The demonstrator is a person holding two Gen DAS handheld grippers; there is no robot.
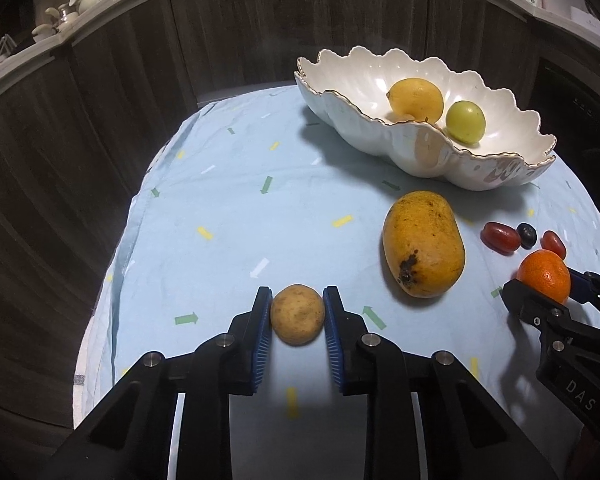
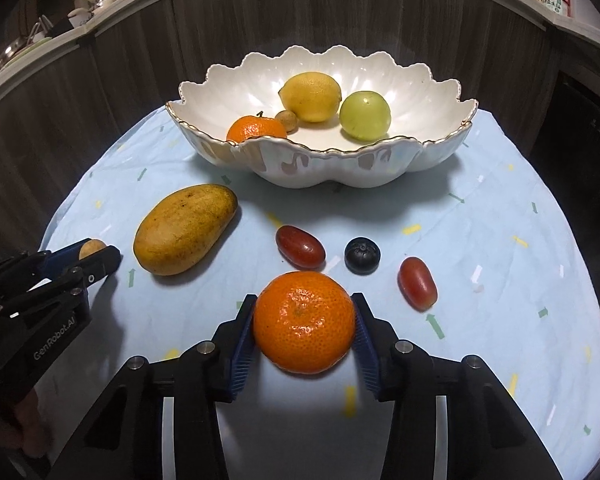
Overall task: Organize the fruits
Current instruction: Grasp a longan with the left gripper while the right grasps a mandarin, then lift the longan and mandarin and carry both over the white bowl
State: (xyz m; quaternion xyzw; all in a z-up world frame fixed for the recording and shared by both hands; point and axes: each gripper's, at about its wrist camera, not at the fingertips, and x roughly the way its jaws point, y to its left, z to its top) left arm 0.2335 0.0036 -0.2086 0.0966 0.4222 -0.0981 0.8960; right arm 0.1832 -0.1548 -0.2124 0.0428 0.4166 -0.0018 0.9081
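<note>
The left gripper (image 1: 297,314) pinched a small round tan-brown fruit (image 1: 297,314) between its blue ribbed pads, low over the pale blue patterned tablecloth (image 1: 220,208). The right gripper (image 2: 304,326) likewise clamped a bright orange mandarin (image 2: 304,322). Beyond lay a yellow mango (image 2: 184,229), two red oblong fruits (image 2: 300,246) and a dark blueberry (image 2: 362,255). To finish well, each piece should probably be lifted clear of the scalloped white ceramic bowl's (image 2: 320,164) rim and released low inside, beside the lemon (image 2: 311,96).
</note>
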